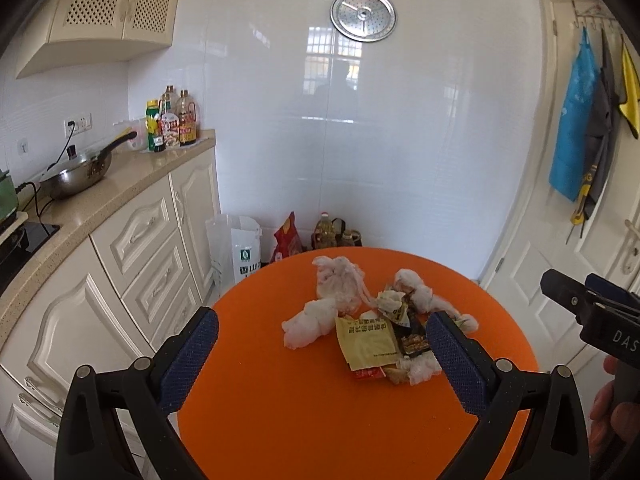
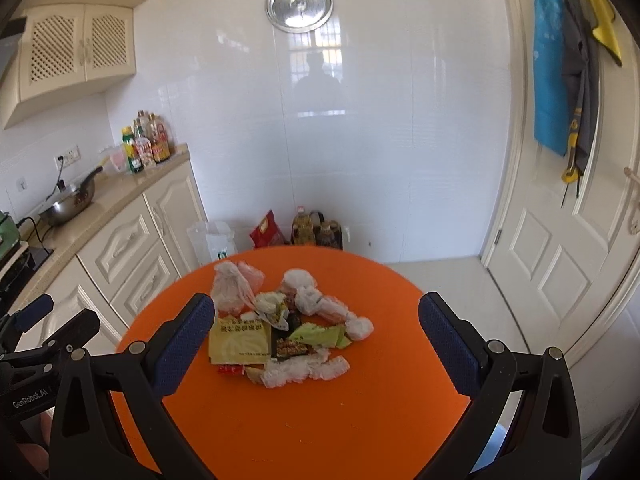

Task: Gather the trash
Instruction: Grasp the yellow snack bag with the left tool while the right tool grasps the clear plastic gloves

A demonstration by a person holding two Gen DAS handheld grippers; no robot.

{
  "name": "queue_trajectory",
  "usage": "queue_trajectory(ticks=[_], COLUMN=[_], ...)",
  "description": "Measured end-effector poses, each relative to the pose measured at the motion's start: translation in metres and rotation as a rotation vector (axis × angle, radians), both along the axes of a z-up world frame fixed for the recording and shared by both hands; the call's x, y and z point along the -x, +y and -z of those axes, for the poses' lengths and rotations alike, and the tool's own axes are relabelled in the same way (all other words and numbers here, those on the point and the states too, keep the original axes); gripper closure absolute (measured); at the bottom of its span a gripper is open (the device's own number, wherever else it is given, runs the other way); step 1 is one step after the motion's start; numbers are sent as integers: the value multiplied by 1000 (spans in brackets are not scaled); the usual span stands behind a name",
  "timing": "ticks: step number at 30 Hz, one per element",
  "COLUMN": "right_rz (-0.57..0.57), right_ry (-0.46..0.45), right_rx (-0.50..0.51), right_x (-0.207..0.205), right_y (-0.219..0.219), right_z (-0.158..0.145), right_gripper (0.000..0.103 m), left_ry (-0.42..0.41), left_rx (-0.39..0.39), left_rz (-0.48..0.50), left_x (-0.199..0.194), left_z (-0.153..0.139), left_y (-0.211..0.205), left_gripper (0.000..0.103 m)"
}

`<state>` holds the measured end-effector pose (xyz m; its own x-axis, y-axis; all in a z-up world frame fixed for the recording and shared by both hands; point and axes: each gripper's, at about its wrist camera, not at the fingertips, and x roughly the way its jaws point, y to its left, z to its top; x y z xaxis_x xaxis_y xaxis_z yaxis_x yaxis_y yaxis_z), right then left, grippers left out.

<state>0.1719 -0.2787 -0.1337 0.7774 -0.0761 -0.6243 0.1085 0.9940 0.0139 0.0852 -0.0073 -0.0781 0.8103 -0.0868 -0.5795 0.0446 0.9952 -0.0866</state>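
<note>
A heap of trash lies on a round orange table [image 1: 280, 408] [image 2: 320, 420]: a crumpled clear plastic bag [image 1: 338, 284] [image 2: 232, 286], white tissue wads [image 1: 308, 322] [image 2: 304, 370], a yellow paper packet [image 1: 366, 340] [image 2: 240, 342], a dark snack wrapper [image 1: 414, 344] [image 2: 292, 348] and a green wrapper [image 2: 320, 336]. My left gripper [image 1: 322, 344] is open above the table's near side, its fingers either side of the heap and short of it. My right gripper [image 2: 318, 328] is open likewise. Each gripper shows at the edge of the other's view [image 1: 584, 304] [image 2: 52, 320].
Cream kitchen cabinets and a counter [image 1: 120, 184] with a wok [image 1: 76, 172] and sauce bottles [image 1: 172, 124] run along the left. A white bag [image 1: 236, 248], a red bag [image 1: 288, 236] and oil bottles [image 1: 326, 232] stand on the floor behind the table. A white door [image 2: 560, 240] with hanging aprons is right.
</note>
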Motion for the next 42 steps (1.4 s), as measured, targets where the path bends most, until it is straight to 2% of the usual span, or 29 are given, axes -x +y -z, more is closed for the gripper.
queue_trajectory(ticks=[10, 13, 17, 22, 24, 25, 26, 27, 28, 29, 30, 32, 35, 37, 40, 42], right_rz=[26, 34, 28, -21, -58, -77, -96, -107, -117, -124, -124, -116, -115, -107, -101, -102], right_ry=[277, 330, 395, 421, 413, 411, 412, 414, 416, 416, 415, 412, 407, 405, 402, 402], right_rx=[-59, -84, -99, -100, -89, -98, -111, -105, -98, -106, -119, -132, -159, -169, -184, -189], right_x=[-54, -64, -78, -85, -84, -82, -81, -78, -76, -73, -69, -64, -55, -49, -44, -42], right_y=[-21, -24, -22, -12, -7, -6, -5, -4, -4, -5, -7, -11, -20, -26, -32, -33], right_z=[117, 143, 172, 184, 185, 184, 183, 183, 183, 182, 182, 181, 179, 178, 176, 177], right_gripper=[1, 5, 17, 26, 44, 51, 62, 66, 67, 71, 73, 75, 77, 78, 78, 78], left_ry=[221, 266, 302, 338, 361, 374, 379, 386, 395, 409, 406, 378, 354, 347, 321, 320], left_rx=[7, -1, -8, -12, -2, 2, 5, 9, 20, 31, 34, 1, 17, 31, 28, -2], left_rz=[27, 42, 63, 90, 109, 116, 122, 130, 145, 163, 168, 174, 196, 208, 231, 237], left_x=[-113, -147, -193, -248, -269, -278, -286, -294, -301, -308, -313, -323, -339, -348, -357, -371], left_z=[87, 107, 127, 152, 162, 167, 171, 175, 177, 181, 182, 180, 177, 176, 176, 180], left_y=[-14, -18, -27, -39, -44, -47, -50, -53, -56, -60, -62, -69, -71, -71, -74, -80], left_gripper=[1, 1, 1, 2, 3, 5, 12, 19, 40, 54, 55, 64, 78, 83, 84, 76])
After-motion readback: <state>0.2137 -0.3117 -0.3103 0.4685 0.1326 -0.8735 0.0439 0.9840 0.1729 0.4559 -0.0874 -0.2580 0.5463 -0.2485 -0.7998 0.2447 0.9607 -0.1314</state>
